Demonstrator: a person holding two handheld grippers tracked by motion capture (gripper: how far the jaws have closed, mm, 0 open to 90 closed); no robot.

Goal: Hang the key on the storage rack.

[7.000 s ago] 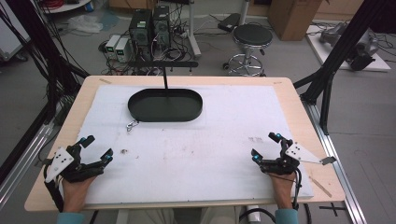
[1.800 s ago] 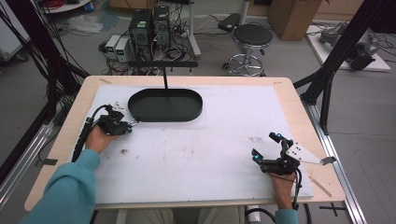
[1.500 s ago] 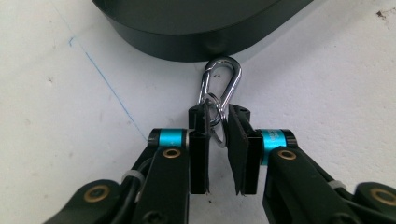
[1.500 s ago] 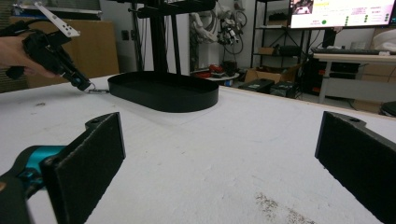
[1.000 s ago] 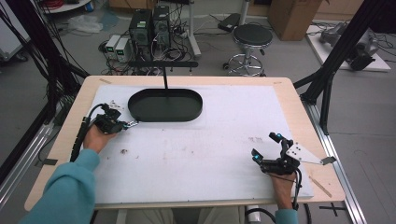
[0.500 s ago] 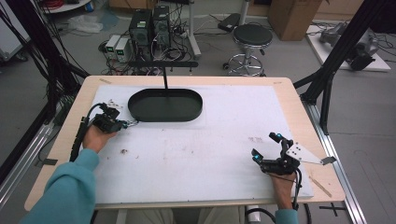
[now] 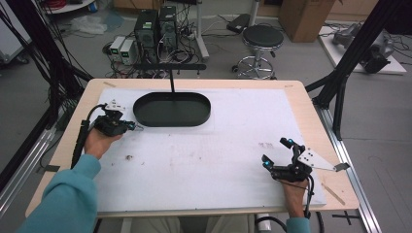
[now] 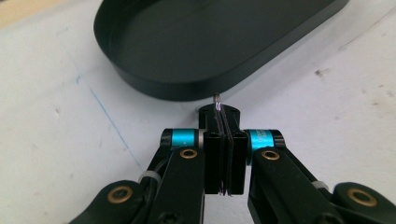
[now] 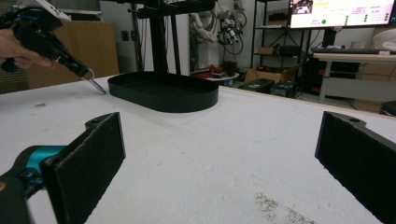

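**Left gripper holding a small metal piece beside the black tray**

Here, a thin, silvery metal piece (image 8: 217,99) is sitting pinched between the closed jaws of the left gripper (image 8: 223,122), with only its tip poking out past the pads. What kind of object it is cannot be told; in the right gripper view it is showing as a small shiny sliver with a loop (image 9: 95,82), slanting down from the jaws toward the tabletop, its point at or just above the surface.

The black oval tray (image 8: 159,86) is lying directly ahead of that tip, its near wall just beyond it. In the high view the left gripper (image 7: 127,126) is sitting just off the tray's left end, pointing right along the tray's long axis, which is running left to right across the table. A judgement: if the piece is meant for the tray, the move is a short lift over the wall, straight ahead.

The left hand (image 7: 97,141) is gripping the tool, a teal sleeve trailing behind it. The right gripper (image 7: 281,158) is resting well apart at the near right of the white table (image 7: 233,131), its jaws wide apart and holding nothing. The left hand is far nearer the tray.
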